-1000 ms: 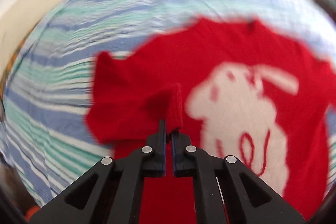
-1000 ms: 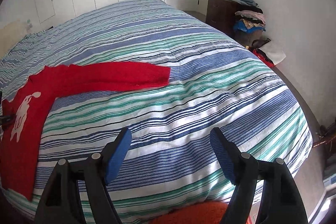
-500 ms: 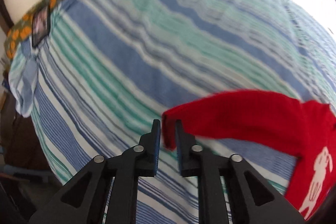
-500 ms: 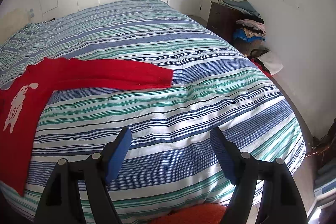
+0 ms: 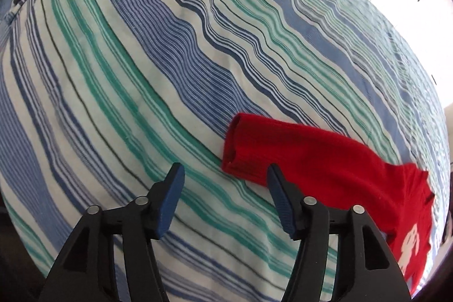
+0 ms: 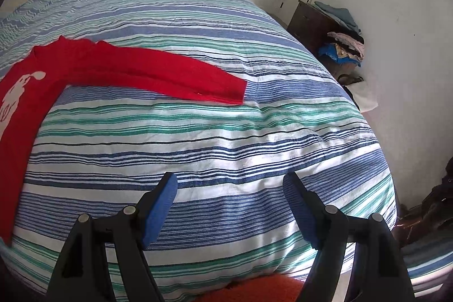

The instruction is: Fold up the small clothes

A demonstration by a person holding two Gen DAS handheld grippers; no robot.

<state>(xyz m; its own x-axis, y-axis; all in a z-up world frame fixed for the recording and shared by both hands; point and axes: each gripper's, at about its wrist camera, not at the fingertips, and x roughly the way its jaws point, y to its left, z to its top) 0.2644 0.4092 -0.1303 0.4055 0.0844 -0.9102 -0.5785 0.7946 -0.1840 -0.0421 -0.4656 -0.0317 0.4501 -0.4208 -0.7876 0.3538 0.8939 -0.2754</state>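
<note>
— What lies on the bed?

— One red sweater (image 6: 119, 70) spread on the striped bedspread (image 6: 226, 137), two sleeves stretched outward, one white figure on its chest.

— And the two tools?

— The left gripper (image 5: 223, 197) hangs over the bedspread, jaws opening with nothing between them; one sleeve cuff (image 5: 240, 149) lies just beyond its right finger (free of the pads). The right gripper (image 6: 230, 205) stands wide and empty, well short of the other cuff (image 6: 229, 89).

— Anything else?

— One dark dresser (image 6: 311, 21) by the wall, clothes piled on it.
</note>
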